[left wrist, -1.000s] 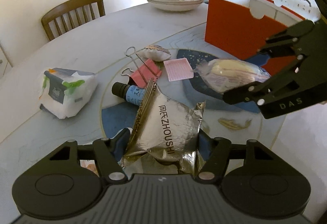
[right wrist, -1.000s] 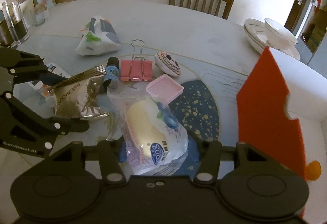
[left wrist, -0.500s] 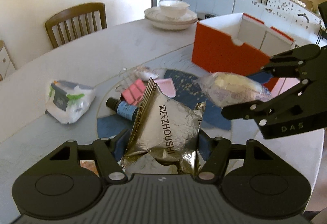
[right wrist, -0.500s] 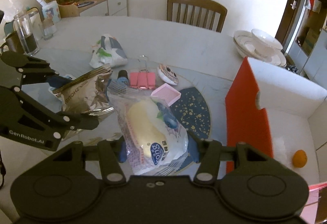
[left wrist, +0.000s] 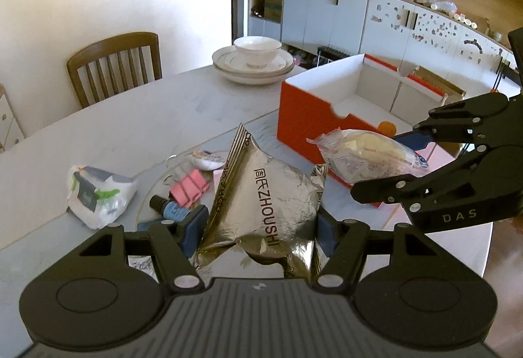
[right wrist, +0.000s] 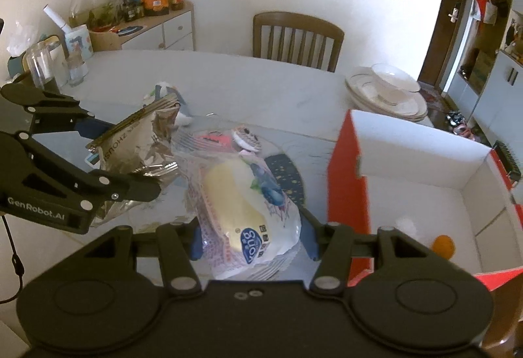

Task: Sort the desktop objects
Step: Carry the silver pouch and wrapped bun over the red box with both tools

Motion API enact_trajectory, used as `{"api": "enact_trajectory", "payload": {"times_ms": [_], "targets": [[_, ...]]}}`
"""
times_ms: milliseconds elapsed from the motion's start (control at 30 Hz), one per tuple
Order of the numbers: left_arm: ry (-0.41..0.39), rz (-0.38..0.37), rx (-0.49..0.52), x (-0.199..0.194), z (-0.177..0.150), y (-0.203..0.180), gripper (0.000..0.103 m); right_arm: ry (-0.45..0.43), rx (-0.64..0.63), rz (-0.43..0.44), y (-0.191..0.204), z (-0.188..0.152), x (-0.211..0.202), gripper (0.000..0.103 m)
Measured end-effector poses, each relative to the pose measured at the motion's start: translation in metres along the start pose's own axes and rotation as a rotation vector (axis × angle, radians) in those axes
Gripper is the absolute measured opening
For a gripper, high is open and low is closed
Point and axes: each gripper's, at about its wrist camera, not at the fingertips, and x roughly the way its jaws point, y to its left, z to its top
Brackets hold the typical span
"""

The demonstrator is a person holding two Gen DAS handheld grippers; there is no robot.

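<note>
Foil packet [left wrist: 261, 204], lower centre of frame, clamped between left gripper [left wrist: 260, 227] jaws. Bread bag [right wrist: 248, 214], lower centre, clamped by right gripper [right wrist: 251, 237]. Orange box [left wrist: 343, 109] at right, open-topped.

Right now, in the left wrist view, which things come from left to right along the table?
White tissue pack → small dark bottle → pink binder clip → silver snack bag → wrapped bread → right gripper.
</note>
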Motion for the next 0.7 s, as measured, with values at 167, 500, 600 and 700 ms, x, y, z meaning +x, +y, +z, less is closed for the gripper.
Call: {"api": "enact_trajectory", "payload": {"times_ms": [167,500,600,700], "targets": [[-0.016,-0.008,-0.002,-0.003,0.009,-0.015,0.067,-0.023,0.011,-0.001,-0.015,-0.002,-0.015,0.055],[-0.042,-0.016,0.006,0.001,0.032,-0.051,0.067,-0.057,0.055,0.002,-0.059,-0.006,-0.04,0.055],[-0.047,-0.017,0.016,0.005,0.04,-0.064,0.068,-0.061,0.063,-0.001,-0.074,-0.008,-0.045,0.055],[-0.051,-0.021,0.023,0.012,0.049,-0.078,0.067,-0.061,0.085,-0.001,-0.092,-0.01,-0.048,0.055]]}}
